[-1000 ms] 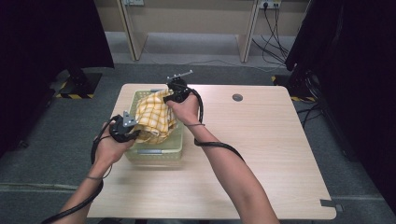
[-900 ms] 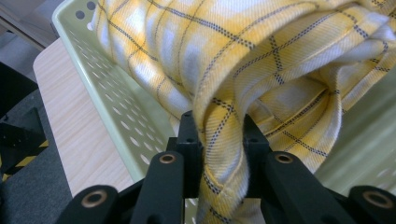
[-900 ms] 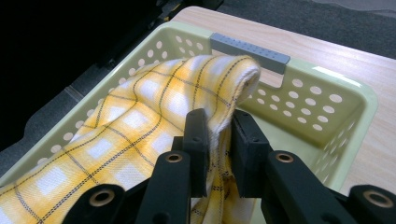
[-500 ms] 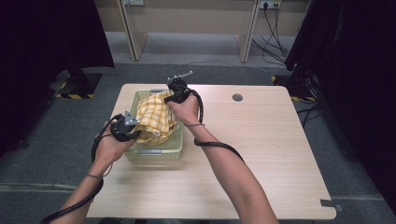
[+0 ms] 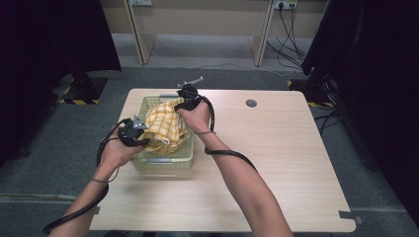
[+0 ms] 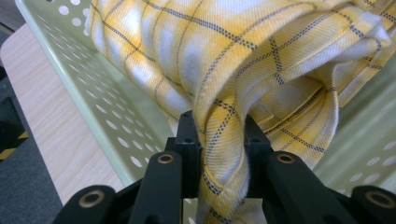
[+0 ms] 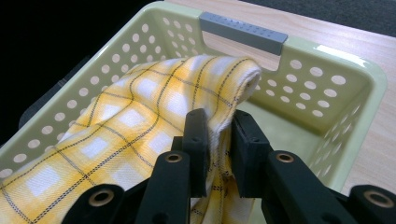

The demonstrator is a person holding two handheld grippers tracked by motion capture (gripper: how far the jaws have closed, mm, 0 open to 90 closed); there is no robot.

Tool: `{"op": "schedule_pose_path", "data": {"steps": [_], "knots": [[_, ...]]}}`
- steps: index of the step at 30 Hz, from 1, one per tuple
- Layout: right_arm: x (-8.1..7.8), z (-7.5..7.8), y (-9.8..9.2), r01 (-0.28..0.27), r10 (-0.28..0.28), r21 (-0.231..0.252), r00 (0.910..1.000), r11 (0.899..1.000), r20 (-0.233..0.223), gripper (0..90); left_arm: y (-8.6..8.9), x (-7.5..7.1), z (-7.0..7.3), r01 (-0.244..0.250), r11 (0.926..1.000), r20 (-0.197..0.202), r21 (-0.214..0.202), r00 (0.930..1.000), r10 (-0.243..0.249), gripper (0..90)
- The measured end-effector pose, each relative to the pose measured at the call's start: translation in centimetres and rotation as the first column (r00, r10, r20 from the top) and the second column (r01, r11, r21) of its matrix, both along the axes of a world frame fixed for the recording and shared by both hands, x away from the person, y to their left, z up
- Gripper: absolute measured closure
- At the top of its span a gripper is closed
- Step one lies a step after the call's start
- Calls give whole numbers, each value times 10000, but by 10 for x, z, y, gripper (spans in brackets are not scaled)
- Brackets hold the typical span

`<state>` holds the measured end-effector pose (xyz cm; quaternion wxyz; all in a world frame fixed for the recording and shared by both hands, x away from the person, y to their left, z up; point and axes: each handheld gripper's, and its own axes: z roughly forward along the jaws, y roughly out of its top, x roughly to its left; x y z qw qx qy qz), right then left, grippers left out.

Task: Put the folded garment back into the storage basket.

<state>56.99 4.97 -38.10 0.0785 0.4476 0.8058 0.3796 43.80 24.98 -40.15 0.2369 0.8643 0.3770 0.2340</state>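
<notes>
Cloth point(image 5: 165, 126), yellow-checked and bunched over the green basket point(image 5: 163, 160) on the desk point(image 5: 276, 163), is pinched by left claw point(image 6: 223, 140) and right claw point(image 7: 219, 140), so lift both evenly to clear the rim.

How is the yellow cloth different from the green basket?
The cloth is soft, crumpled and yellow-checked; the basket is stiff, plain pale green and dotted with holes. The cloth is pinched by the left gripper and right gripper; the basket sits on the table. Both are light-coloured.
</notes>
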Motion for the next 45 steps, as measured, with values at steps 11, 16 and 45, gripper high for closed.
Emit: {"op": "schedule_pose_path", "data": {"steps": [11, 16, 45], "knots": [[3, -6, 2, 53, -54, -86, 9998, 9999, -177, 778, 1, 6, -1, -20, 10000, -381, 22, 9993, 21, 735], [4, -9, 2, 48, -52, -145, 9996, 9999, -267, 777, 0, 8, -4, -8, 10000, -581, 70, 9983, 12, 734], [7, -23, 5, 79, -124, -1070, 9991, 9942, -412, 503, -8, 2, 5, -573, 9982, -255, -189, 9981, 568, 322]]}}
